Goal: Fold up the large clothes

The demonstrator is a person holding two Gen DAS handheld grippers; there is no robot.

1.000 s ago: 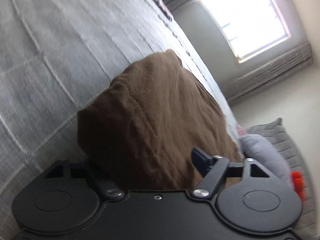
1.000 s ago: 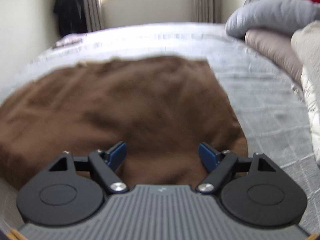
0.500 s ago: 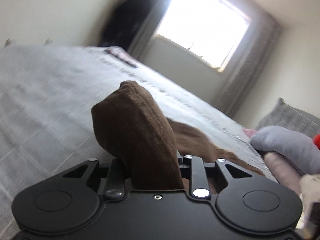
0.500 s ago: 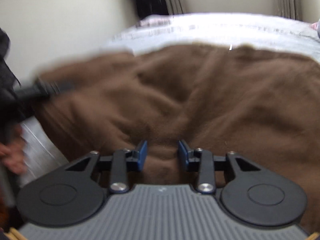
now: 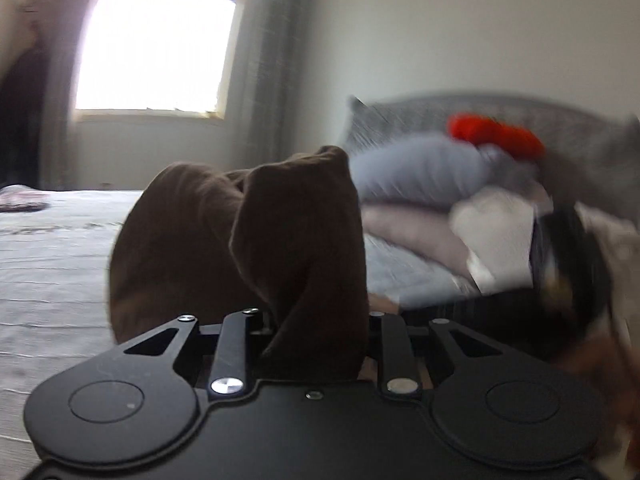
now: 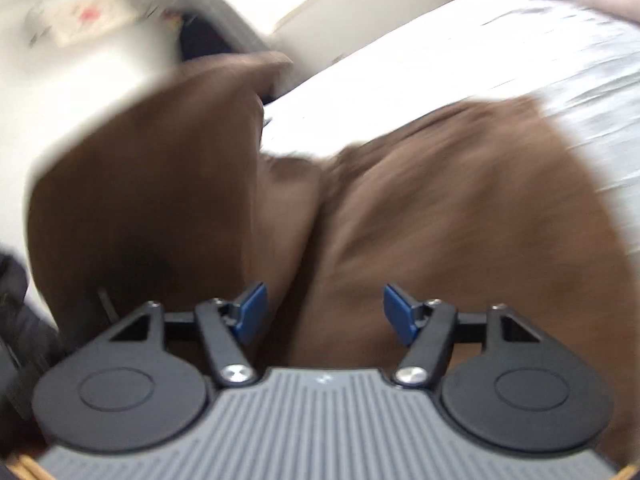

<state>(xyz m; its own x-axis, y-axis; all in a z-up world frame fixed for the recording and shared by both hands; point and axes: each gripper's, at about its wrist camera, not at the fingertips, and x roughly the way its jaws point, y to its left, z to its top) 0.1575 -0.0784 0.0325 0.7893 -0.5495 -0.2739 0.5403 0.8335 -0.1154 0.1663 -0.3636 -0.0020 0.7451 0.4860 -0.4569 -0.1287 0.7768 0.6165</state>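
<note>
Left gripper [image 5: 316, 320] is closed down on a thick bunch of the brown garment [image 5: 248, 248]; cloth fills the gap between its fingers, hides the pads, and rises above them in a tall rumpled fold. The rest of that fold hangs over the white bed cover [image 5: 48, 272]. Beyond it, a bright window [image 5: 156, 44] with a grey curtain [image 5: 272, 64], and a blurred heap of grey and pale pillows [image 5: 420, 176] with something red [image 5: 496, 136] on top, against a grey headboard. Right gripper [image 6: 324, 312] stands with its jaws spread wide, blue pads [image 6: 252, 308] well apart, nothing clamped between them. The same brown garment [image 6: 440, 220] lies directly under and ahead of those open fingers, spreading over the bed cover [image 6: 540, 68] to the right. On the left a raised flap of it stands up, just beside the left-hand blue pad; whether they touch cannot be told, the view is smeared.
</note>
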